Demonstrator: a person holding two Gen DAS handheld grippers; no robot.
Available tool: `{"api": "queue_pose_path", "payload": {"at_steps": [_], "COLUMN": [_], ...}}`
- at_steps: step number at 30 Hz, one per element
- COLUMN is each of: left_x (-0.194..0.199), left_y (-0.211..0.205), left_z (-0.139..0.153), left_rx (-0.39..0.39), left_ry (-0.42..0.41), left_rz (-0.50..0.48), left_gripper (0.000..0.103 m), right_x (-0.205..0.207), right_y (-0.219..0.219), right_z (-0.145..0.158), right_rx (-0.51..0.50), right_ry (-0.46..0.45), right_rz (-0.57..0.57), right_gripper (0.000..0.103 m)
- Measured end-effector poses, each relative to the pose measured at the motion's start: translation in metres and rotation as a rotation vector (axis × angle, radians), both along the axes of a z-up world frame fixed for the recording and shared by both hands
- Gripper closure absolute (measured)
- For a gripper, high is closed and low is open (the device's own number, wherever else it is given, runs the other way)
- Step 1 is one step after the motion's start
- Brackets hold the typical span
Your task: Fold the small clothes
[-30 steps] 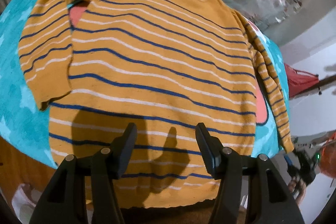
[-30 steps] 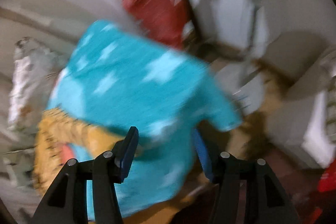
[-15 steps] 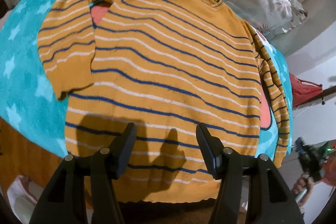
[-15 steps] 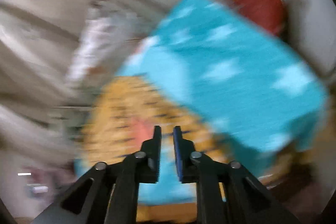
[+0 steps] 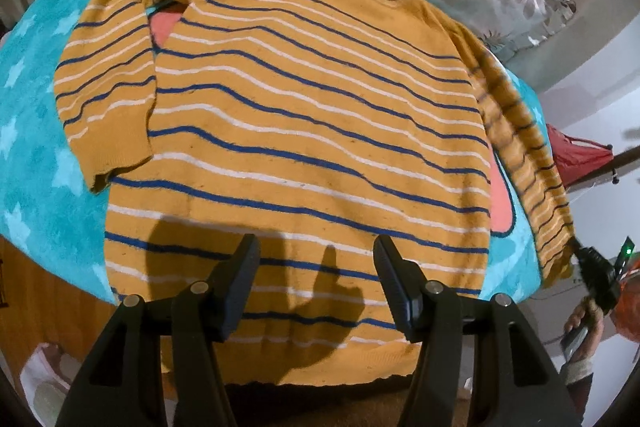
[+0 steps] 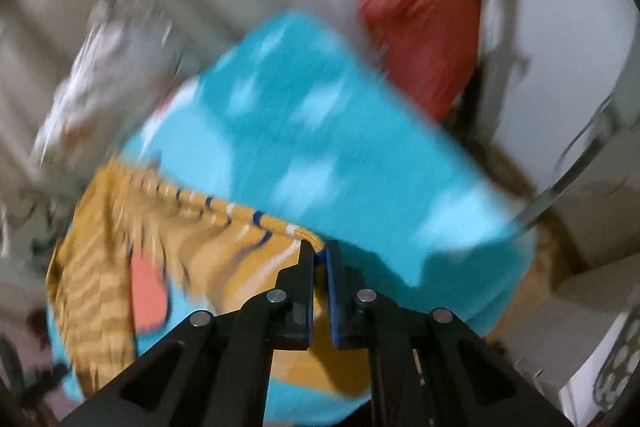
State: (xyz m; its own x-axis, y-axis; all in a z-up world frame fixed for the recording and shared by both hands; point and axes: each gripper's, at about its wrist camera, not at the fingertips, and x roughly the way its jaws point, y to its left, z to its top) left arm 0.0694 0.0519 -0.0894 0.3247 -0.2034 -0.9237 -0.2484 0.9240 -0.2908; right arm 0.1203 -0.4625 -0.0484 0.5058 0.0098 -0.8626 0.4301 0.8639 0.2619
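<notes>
Right gripper (image 6: 319,255) now clamped on cuff of orange knit sweater w/ blue-white stripes (image 5: 304,131); 1 s ago jaws wide, off fabric. Grab done in last half sec; right view blurred, so arm prob. mid-move. Left gripper (image 5: 316,279) spread wide, holds nothing, hovers over hem as before. Sweater lies flat, face-down, on turquoise star-print blanket (image 5: 36,131) on bed. Right sleeve stretched out to side. Judgement: sleeve fold-in starting; body folds not begun.
</notes>
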Motion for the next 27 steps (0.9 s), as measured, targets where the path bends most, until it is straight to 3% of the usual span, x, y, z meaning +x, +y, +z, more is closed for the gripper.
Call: {"api": "queue_pose_path", "payload": {"at_steps": [2,3,4,7,12,18,21,26,27], "left_x": [-0.001,-0.002,-0.002,-0.003,-0.001,0.012,0.016,0.014,0.012], "left_y": [0.003,0.004,0.006,0.013,0.021,0.013,0.008,0.021,0.023], "left_z": [0.000,0.001,0.002,0.001,-0.001,-0.008,-0.007,-0.011,-0.012], "left_rx": [0.001,0.004,0.007,0.004,0.000,-0.011,-0.006,-0.011,-0.010], "left_ry": [0.003,0.001,-0.003,0.000,0.008,0.020,0.010,0.016,0.021], "left_rz": [0.010,0.013,0.019,0.042,0.067,0.035,0.010,0.058,0.066], "left_gripper": [0.045,0.045,0.045,0.045,0.045,0.045,0.045,0.044,0.044], "right_x": [0.007,0.008,0.003,-0.021,-0.049,-0.061,-0.055,-0.027,-0.017], "right_y": [-0.016,-0.025,-0.036,-0.055,-0.036,-0.004,0.002,-0.010,-0.015], "right_z": [0.015,0.018,0.022,0.022,-0.007,-0.049,-0.071,-0.066,-0.065], "right_rx": [-0.167,-0.210,-0.187,-0.003,0.116,0.535,0.569,0.444,0.421], "right_ry": [0.012,0.026,0.015,-0.072,-0.022,-0.099,-0.051,-0.077,-0.071], "right_rz": [-0.072,-0.115,-0.165,-0.244,-0.266,-0.238,-0.287,-0.336,-0.341], "right_gripper": [0.080,0.059,0.047,0.047,0.047,0.047,0.051,0.052,0.062]}}
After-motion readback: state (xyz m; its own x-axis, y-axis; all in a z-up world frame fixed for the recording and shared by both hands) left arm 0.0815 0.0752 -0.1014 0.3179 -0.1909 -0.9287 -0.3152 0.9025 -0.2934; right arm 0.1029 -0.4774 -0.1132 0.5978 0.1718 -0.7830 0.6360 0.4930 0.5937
